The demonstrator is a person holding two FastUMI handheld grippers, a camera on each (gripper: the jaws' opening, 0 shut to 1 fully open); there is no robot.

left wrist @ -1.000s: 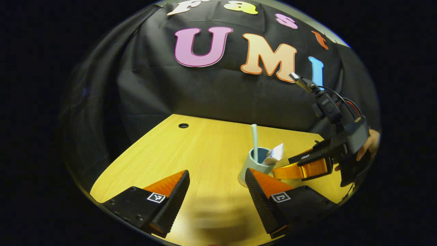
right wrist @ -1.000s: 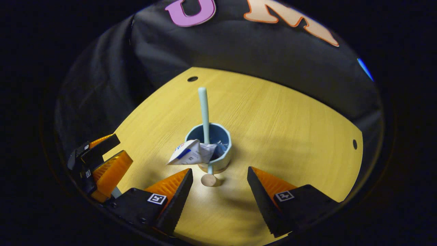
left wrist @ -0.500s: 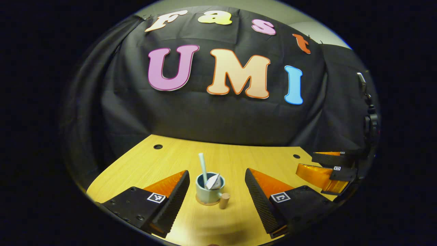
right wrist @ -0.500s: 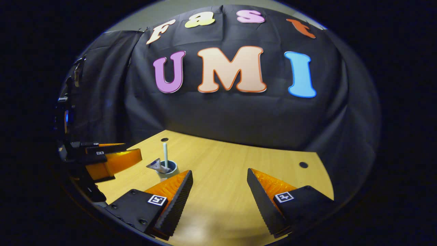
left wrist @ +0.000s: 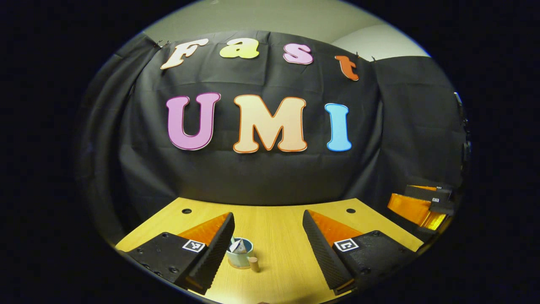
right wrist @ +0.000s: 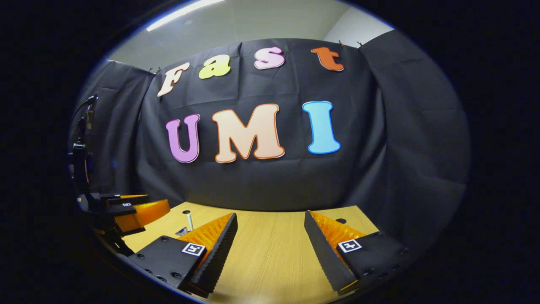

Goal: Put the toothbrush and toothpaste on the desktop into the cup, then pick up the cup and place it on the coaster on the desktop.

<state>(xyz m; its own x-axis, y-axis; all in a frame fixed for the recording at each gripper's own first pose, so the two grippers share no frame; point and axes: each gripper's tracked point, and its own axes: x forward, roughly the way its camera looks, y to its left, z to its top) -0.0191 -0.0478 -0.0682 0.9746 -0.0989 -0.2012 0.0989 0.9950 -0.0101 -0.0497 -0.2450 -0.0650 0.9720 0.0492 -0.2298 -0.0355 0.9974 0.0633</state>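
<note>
A pale blue cup (left wrist: 240,259) stands on the wooden desktop (left wrist: 278,236), low in the left gripper view. The crumpled toothpaste tube (left wrist: 239,246) sticks out of it, and a short wooden peg (left wrist: 253,264) sits at its right side. What lies under the cup's base is too small to tell. My left gripper (left wrist: 268,253) is open and empty, held back from the cup. In the right gripper view the toothbrush handle (right wrist: 189,220) and the toothpaste tube's end (right wrist: 182,231) peek out behind my own left finger. My right gripper (right wrist: 270,249) is open and empty.
The other gripper (left wrist: 417,207) hangs at the right edge of the left gripper view, and the left one (right wrist: 126,209) at the left of the right gripper view. Round holes (left wrist: 186,210) (left wrist: 350,210) mark the desktop's far corners. The black cloth wall stands behind.
Both grippers have drawn back from the cup and tilted up. The cup has shrunk and dropped low in both views. Both stayed open.
</note>
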